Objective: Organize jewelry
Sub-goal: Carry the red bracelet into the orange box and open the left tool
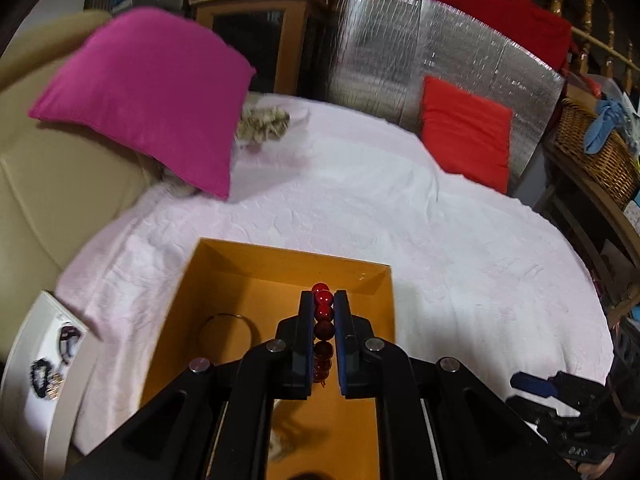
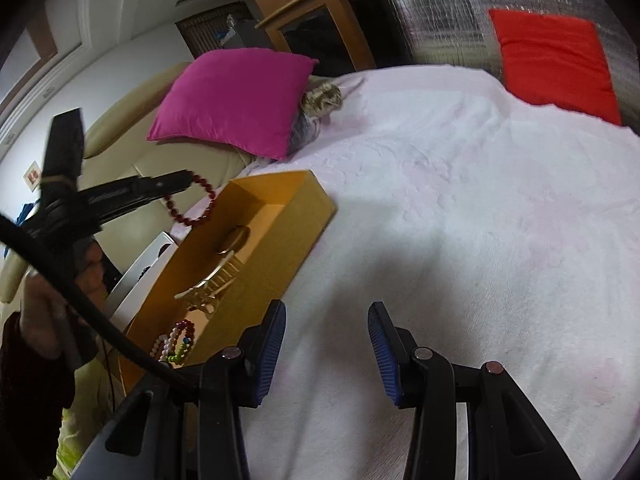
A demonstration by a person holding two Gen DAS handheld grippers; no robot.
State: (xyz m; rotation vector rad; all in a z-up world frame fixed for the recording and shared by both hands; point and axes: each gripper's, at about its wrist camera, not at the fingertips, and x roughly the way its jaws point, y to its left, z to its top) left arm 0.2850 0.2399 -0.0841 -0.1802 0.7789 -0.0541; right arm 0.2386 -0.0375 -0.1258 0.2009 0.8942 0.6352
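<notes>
A red bead bracelet is clamped between the blue-padded fingers of the left gripper, which is held above the open orange box. In the right wrist view the same bracelet is seen hanging as a loop from the gripper tip, over the far end of the box and clear of its floor. Inside the box, a gold bangle, a gold-coloured comb-like piece and a multicoloured bead bracelet are laid along its length. The box is set on a pale pink bedspread. Just beside the box, on its left, a white tray is placed with dark bead pieces on it. The right gripper is held with its jaws spread wide and nothing between them, over the bedspread to the right of the box. A magenta cushion and a red cushion are propped at the far side.
</notes>
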